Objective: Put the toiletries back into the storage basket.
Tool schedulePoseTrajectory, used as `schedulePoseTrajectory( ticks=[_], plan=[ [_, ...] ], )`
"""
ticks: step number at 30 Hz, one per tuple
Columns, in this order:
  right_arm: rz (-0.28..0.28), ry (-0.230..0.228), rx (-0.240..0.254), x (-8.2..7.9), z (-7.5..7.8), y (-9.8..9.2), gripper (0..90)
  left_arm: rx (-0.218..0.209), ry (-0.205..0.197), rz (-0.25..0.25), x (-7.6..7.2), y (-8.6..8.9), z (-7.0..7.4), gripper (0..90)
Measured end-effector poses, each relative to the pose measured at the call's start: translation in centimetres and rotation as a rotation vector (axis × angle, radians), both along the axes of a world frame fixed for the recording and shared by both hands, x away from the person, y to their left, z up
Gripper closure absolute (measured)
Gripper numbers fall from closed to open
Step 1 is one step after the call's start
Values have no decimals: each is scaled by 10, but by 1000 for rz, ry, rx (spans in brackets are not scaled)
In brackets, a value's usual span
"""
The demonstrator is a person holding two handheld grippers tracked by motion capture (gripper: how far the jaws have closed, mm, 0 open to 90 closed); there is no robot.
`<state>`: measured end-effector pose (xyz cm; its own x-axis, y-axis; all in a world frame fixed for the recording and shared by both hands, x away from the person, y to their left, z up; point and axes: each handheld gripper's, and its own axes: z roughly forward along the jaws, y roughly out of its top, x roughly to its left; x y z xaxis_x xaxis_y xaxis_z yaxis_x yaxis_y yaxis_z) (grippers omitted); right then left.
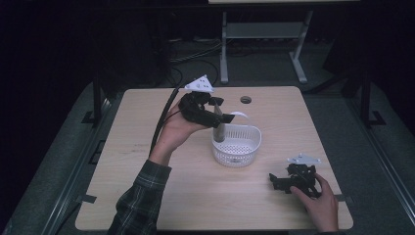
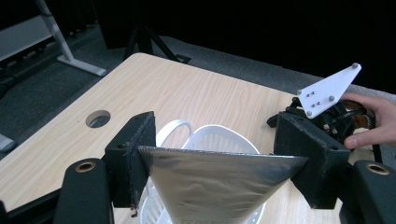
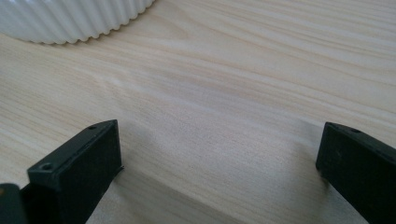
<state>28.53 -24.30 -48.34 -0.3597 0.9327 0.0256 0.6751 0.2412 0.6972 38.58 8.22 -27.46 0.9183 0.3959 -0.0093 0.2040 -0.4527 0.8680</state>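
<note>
**Inspector A:** Report the left gripper (image 1: pixel 219 116).

**Inspector B:** It is raised above the pale wooden table (image 1: pixel 147 161), at about ten o'clock from the white ribbed plastic basket (image 1: pixel 238 147). Its jaws are clamped on the wide upper edge of a silver-grey foil pouch (image 2: pixel 210 186), one pad at each end of that edge. The left gripper view confirms it: both pads press the pouch's two top corners, and the pouch narrows downward between them.

**Inspector A:** Position of the pouch relative to the basket?

**Inspector B:** In the high view the pouch (image 1: pixel 219 131) hangs at the basket's nine o'clock rim, its lower end down inside that rim. Whether it touches the basket floor I cannot tell.

**Inspector A:** The right gripper (image 1: pixel 272 179)?

**Inspector B:** It rests low on the table at about four o'clock from the basket, well apart from it, with the person's right hand (image 1: pixel 320 200) wrapped around its body. The right gripper view shows its jaws standing wide apart with bare wood between them; nothing is held. The basket wall (image 3: pixel 70 18) sits at eleven o'clock in that view.

**Inspector A:** Anything else on the tabletop?

**Inspector B:** A round cable hole (image 1: pixel 245 100) near the far edge, at twelve o'clock from the basket.
</note>
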Motion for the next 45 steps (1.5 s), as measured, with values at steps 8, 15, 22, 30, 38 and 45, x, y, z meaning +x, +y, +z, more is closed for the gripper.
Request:
schedulePoseTrajectory(
  ticks=[8,15,22,30,38,45],
  plan=[
    [0,1,1,0,0,0,0,15,19,0,4,-2,-13,295],
    [0,1,1,0,0,0,0,23,27,1,6,-2,-23,295],
    [1,0,0,0,0,0,0,32,37,5,9,-3,-36,295],
    [1,0,0,0,0,0,0,39,39,2,11,-5,-46,295],
    [1,0,0,0,0,0,0,56,48,4,13,-8,-55,295],
    [1,0,0,0,0,0,0,68,61,10,14,-9,-64,295]
  ],
)
